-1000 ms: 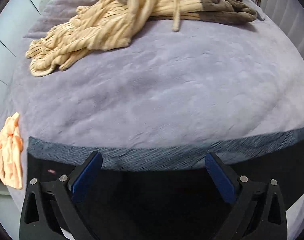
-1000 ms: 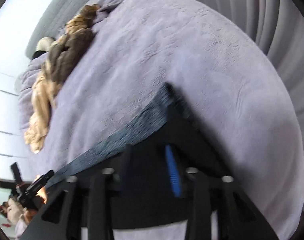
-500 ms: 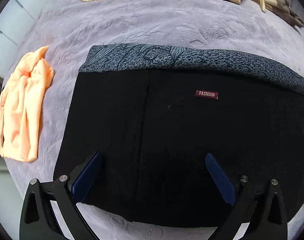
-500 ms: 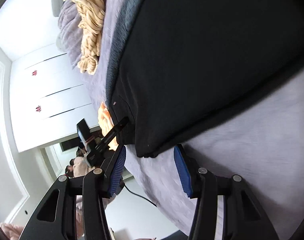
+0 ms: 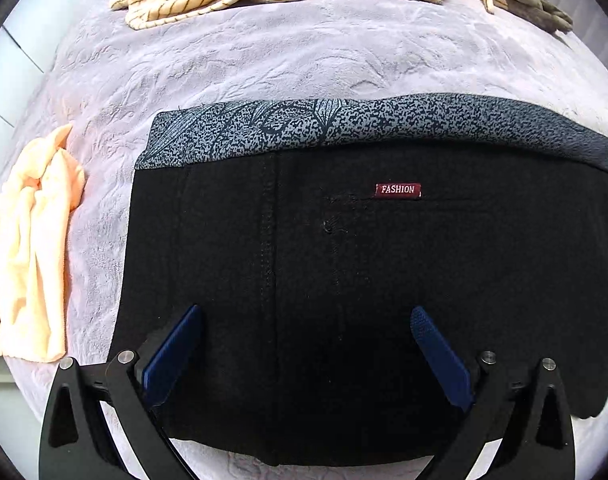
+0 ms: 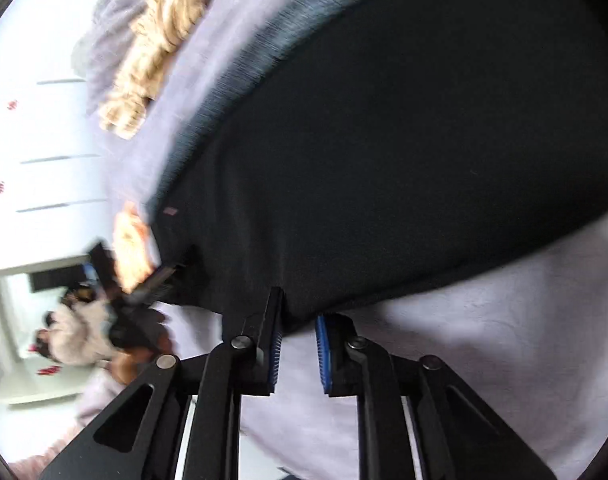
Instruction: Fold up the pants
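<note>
Both grippers' spread jaws over the black pants (image 5: 344, 280).

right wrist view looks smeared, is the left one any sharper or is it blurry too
Left wrist view is sharp: the FASHION tag on the black pants reads clearly, though fisheye bows the bed cover. Right wrist view is motion-blurred: the waistband and striped garment streak, and only the right tool stays crisp.

A bed (image 5: 304, 60) under a plush lilac cover, embossed with a leafy pattern, fills the room in bright daylight. White panelled wardrobe doors (image 6: 51, 152) stand beyond its far-left edge; pale pleated curtains (image 5: 596, 4) hang past the far-right corner.
</note>
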`<state>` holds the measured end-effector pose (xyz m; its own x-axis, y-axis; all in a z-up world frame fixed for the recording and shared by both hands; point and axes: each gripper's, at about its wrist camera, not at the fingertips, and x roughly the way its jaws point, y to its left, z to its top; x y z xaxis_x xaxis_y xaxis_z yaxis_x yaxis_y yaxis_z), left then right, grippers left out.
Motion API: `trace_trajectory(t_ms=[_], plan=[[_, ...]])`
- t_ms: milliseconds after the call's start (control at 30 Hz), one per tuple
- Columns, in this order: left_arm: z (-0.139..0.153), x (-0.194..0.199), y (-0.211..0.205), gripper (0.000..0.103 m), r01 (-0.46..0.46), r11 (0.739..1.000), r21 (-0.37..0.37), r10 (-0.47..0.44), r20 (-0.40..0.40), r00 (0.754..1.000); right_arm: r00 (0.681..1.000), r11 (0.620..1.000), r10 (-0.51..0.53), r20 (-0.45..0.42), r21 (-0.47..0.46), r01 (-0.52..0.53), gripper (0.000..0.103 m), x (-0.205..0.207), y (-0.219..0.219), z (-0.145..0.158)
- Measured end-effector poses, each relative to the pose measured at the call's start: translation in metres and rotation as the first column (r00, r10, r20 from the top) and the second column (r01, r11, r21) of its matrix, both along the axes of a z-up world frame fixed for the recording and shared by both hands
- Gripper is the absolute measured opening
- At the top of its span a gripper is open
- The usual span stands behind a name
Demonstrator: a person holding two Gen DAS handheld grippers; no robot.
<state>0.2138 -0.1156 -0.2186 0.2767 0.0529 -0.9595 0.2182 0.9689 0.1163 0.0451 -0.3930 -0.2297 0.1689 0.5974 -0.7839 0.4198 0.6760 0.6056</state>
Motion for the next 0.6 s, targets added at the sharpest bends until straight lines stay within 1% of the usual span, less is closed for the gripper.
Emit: trace_trajectory(t_ms=[33, 67, 100, 133, 200, 233, 267, 333, 400, 433, 467, 500, 533, 567, 600], plan=[[0.001, -0.001, 0.001, 0.103, 0.0, 1.0, 0.007, 0.0, 0.004, 1.0, 0.999, 1.0, -0.011, -0.042, 0.002, 0.011, 0.014, -0.009, -0.004, -0.015], [0.003, -0.001, 0.004, 0.103, -0.006, 1.0, 0.008, 0.006, 0.002, 1.0, 0.996, 0.997, -0.063, -0.064, 0.042, 0.065, 0.013, -0.018, -0.01, -0.023], [0.003, -0.003, 0.002, 0.103, -0.012, 1.0, 0.009, 0.012, -0.003, 1.0, 0.993, 0.992, -0.1, -0.067, 0.072, 0.105, 0.013, -0.023, -0.015, -0.023], [0.004, -0.003, 0.002, 0.103, -0.027, 1.0, 0.014, 0.027, -0.011, 1.0, 0.993, 0.992, -0.101, -0.067, 0.068, 0.106, 0.012, -0.026, -0.019, -0.019], [0.012, -0.005, 0.001, 0.103, -0.049, 0.998, 0.038, 0.05, -0.026, 0.998, 0.996, 1.0, -0.027, -0.079, 0.009, 0.028, 0.012, -0.028, -0.02, -0.006], [0.019, -0.009, -0.004, 0.103, -0.045, 0.998, 0.036, 0.046, -0.026, 0.999, 0.996, 1.0, 0.008, -0.088, -0.027, -0.01, 0.014, -0.031, -0.021, 0.001], [0.028, -0.016, -0.012, 0.103, -0.029, 1.0, 0.006, 0.029, -0.015, 0.999, 0.997, 0.999, 0.028, -0.071, -0.038, -0.031, 0.02, -0.033, -0.024, 0.011], [0.042, -0.027, -0.029, 0.103, 0.005, 0.998, -0.059, -0.006, -0.004, 1.0, 0.999, 0.996, 0.042, 0.004, -0.074, -0.042, 0.02, -0.031, -0.031, 0.033], [0.049, -0.038, -0.056, 0.103, 0.057, 0.993, -0.103, -0.057, -0.001, 0.998, 0.997, 0.992, 0.035, 0.067, -0.12, -0.027, 0.024, -0.024, -0.036, 0.048], [0.048, -0.045, -0.073, 0.103, 0.086, 0.99, -0.114, -0.087, -0.003, 0.996, 0.996, 0.99, 0.024, 0.086, -0.143, -0.011, 0.029, -0.017, -0.038, 0.053], [0.042, -0.053, -0.09, 0.103, 0.112, 0.987, -0.117, -0.115, -0.014, 0.993, 0.996, 0.987, 0.012, 0.087, -0.162, 0.003, 0.029, -0.014, -0.04, 0.052], [0.035, -0.058, -0.101, 0.103, 0.131, 0.986, -0.107, -0.135, -0.029, 0.99, 0.998, 0.985, 0.003, 0.068, -0.172, 0.009, 0.029, -0.01, -0.042, 0.046], [0.02, -0.066, -0.116, 0.103, 0.167, 0.984, -0.066, -0.171, -0.062, 0.983, 0.999, 0.983, 0.003, 0.043, -0.183, 0.005, 0.029, -0.006, -0.037, 0.038], [0.007, -0.075, -0.124, 0.103, 0.186, 0.982, -0.006, -0.186, -0.061, 0.981, 1.0, 0.98, 0.015, 0.003, -0.201, -0.014, 0.024, 0.0, -0.032, 0.026], [0.005, -0.08, -0.123, 0.103, 0.173, 0.985, -0.002, -0.173, -0.035, 0.984, 0.999, 0.978, 0.023, -0.03, -0.207, -0.028, 0.021, -0.002, -0.034, 0.016]])
